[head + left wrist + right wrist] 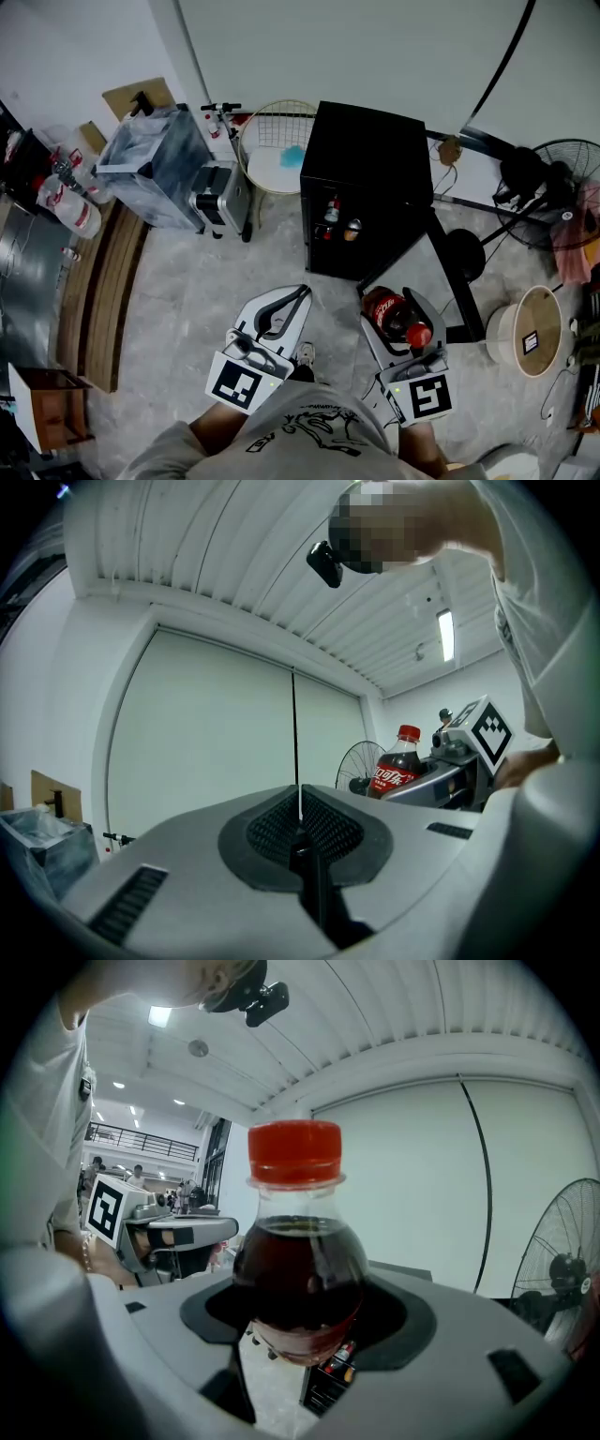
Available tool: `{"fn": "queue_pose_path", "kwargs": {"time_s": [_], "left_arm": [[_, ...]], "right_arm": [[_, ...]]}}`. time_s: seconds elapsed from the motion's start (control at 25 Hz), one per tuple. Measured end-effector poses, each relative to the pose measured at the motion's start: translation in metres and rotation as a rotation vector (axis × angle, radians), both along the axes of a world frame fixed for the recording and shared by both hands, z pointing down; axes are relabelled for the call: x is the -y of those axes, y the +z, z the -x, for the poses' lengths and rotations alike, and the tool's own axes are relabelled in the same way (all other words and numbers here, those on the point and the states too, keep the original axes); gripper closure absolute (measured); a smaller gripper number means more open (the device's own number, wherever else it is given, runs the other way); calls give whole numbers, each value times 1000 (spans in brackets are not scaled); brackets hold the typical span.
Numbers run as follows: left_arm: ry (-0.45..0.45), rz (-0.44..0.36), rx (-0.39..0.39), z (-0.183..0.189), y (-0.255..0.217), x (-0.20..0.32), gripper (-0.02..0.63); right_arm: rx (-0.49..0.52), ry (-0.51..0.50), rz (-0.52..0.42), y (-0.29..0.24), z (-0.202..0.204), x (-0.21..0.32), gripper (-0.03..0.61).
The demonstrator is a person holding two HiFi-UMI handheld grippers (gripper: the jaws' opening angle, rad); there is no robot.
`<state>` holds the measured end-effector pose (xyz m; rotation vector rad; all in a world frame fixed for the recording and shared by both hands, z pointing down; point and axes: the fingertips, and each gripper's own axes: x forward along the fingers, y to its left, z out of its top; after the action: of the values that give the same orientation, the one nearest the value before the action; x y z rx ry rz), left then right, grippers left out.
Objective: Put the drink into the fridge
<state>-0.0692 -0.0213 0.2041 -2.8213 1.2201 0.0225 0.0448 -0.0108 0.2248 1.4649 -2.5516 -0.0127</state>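
While both grippers sat low in the frame, the right gripper (390, 300), at lower right, had its wide-spread jaws clamped on one cola bottle (395, 317), red cap toward the marker cube. The left gripper (302, 293), at lower centre, had its jaws together with nothing between them. The person's arms were cut off by the bottom edge. Beyond, at centre, stood one black fridge (370, 178). Two drinks (331, 211) showed at its front, too small to identify. Farther off at upper right, one floor fan (561, 173) was clipped by the edge.
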Motion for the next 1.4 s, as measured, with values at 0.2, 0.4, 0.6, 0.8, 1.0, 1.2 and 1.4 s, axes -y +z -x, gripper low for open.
{"fn": "queue_pose_path", "kwargs": {"time_s": [0.2, 0.4, 0.6, 0.8, 1.0, 1.2, 1.4], "left_arm": [[9, 7, 4, 16, 3, 29, 589], [20, -2, 2, 21, 1, 48, 589], [16, -1, 6, 11, 1, 64, 589], [-2, 6, 11, -3, 5, 71, 590], [-16, 13, 8, -12, 10, 77, 589], [0, 15, 38, -19, 19, 79, 591], [18, 5, 75, -27, 33, 87, 590]], "right_arm": [[-3, 11, 6, 1, 16, 28, 267], [5, 24, 6, 3, 21, 47, 267], [7, 22, 10, 3, 11, 60, 268], [2, 11, 15, 6, -6, 69, 268], [-9, -8, 18, 11, -13, 74, 268], [-18, -3, 22, 20, -18, 77, 268], [-25, 9, 28, 33, -23, 84, 268]]}}
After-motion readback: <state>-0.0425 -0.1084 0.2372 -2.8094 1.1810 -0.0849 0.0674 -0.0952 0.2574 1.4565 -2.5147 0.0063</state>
